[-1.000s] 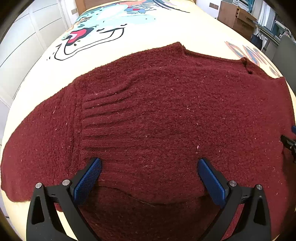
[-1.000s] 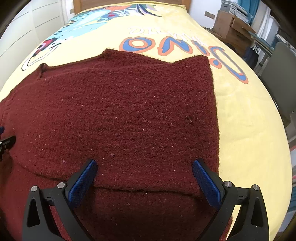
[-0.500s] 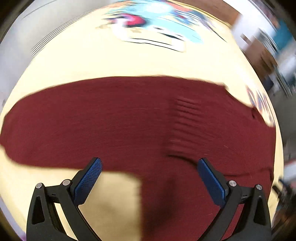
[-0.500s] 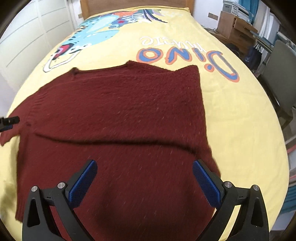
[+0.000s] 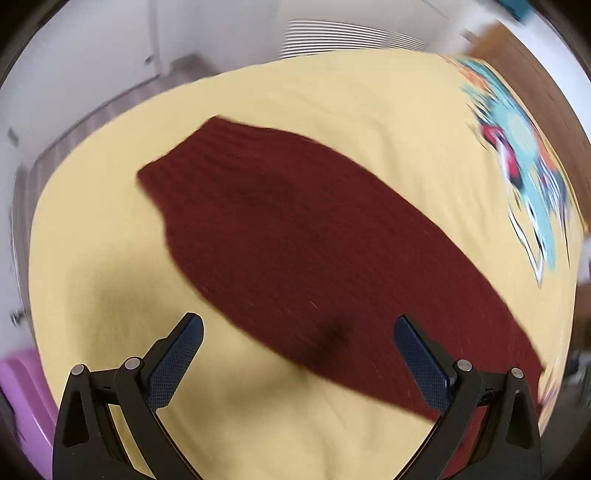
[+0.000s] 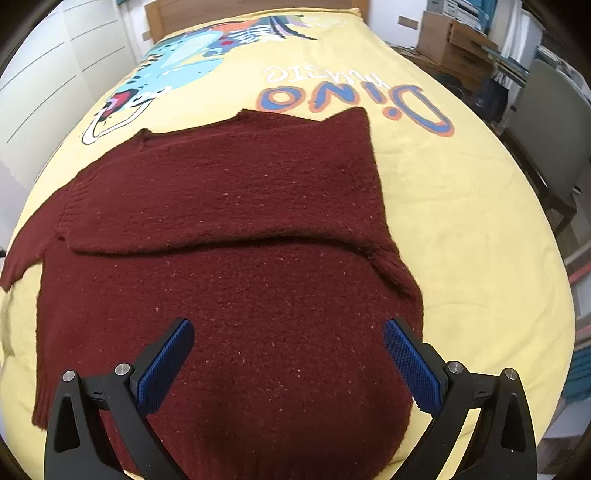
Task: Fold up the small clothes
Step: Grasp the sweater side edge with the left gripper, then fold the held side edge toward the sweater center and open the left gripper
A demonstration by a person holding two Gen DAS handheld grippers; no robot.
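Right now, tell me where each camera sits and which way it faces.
Left wrist: on the left gripper, angled across the bed's edge at the stretched-out sleeve of the maroon sweater; its open blue-padded fingers show.
Right wrist: on the right gripper, facing up the yellow bedspread toward the headboard, over the sweater's folded body; its open fingers show.
Shared: the same sweater, bedspread and dinosaur print.
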